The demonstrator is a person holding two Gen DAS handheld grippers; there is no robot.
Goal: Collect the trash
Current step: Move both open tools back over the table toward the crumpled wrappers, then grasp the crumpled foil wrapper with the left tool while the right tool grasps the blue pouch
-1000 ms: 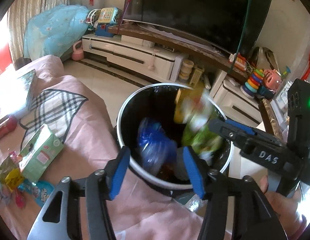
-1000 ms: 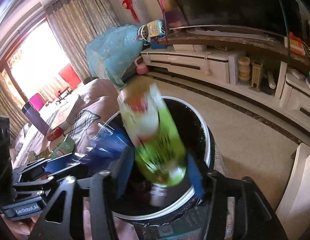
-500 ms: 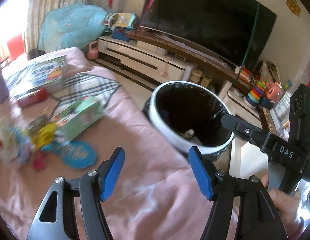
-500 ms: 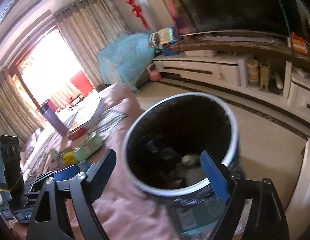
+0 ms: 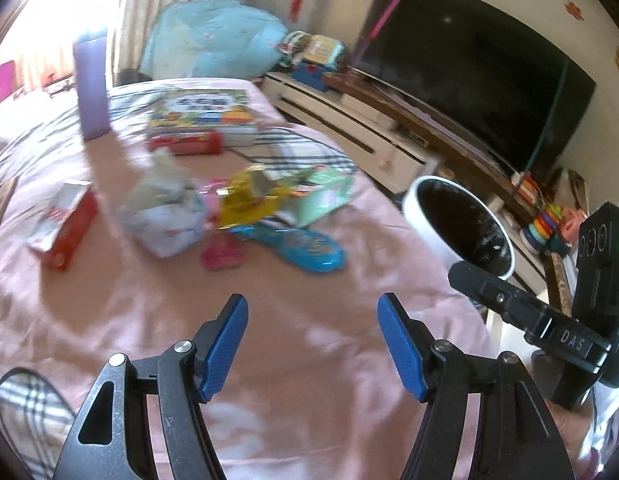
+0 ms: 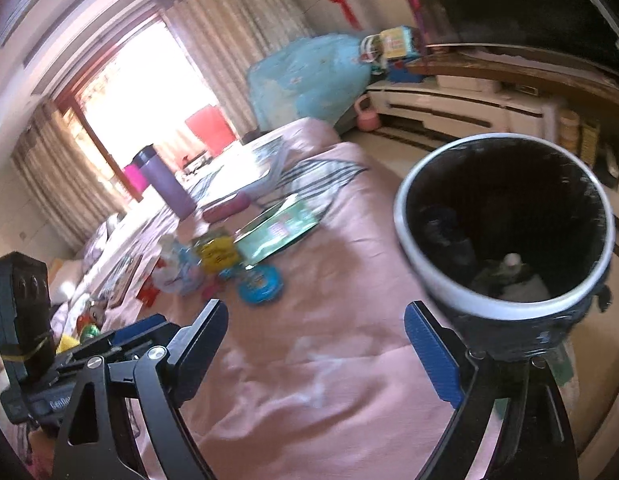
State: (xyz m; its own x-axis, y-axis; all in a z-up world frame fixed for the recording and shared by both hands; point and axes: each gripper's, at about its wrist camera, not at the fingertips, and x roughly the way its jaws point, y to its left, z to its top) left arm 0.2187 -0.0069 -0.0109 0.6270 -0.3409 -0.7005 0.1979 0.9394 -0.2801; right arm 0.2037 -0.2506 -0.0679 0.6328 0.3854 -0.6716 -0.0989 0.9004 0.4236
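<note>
Left gripper [image 5: 311, 344] & right gripper [image 6: 315, 346]: jaws apart, both empty. Trash pile [image 5: 213, 212] on pink cloth [image 5: 317, 320], frame centre-left; bin [image 6: 505, 236] at right w/ bottle inside.

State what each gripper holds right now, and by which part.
Nothing. The left gripper and right gripper are both open and empty above the pink cloth.
</note>
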